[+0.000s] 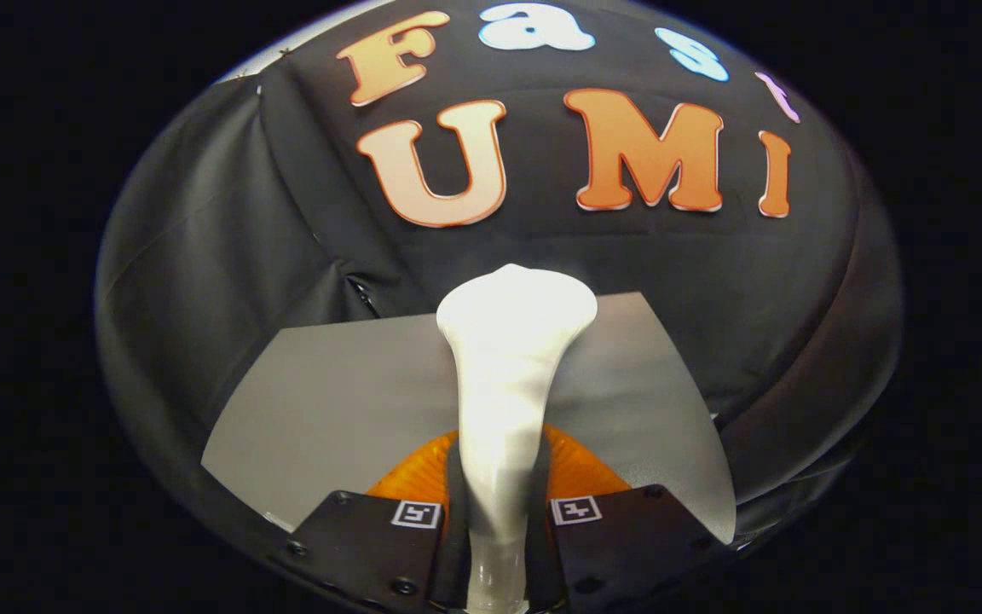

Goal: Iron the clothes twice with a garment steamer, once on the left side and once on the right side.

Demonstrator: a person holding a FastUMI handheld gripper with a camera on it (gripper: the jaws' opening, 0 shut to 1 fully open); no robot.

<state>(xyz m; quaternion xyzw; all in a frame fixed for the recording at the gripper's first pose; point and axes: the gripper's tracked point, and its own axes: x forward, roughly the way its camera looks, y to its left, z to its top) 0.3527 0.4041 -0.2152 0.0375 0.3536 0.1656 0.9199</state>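
Observation:
A white garment steamer [504, 384] stands up between my fingers, its narrow handle low and its wide head flaring out beyond the fingertips. My gripper [498, 512] is shut on the handle, both fingers pressing its sides. An orange garment [576, 469] lies just ahead of the fingers, under the steamer, on a grey table [337, 401]. Most of the garment is hidden by the fingers and the handle.
The grey table's far edge meets the black cloth wall [244, 213] of the booth. Bare grey surface stretches to the left and right of the steamer.

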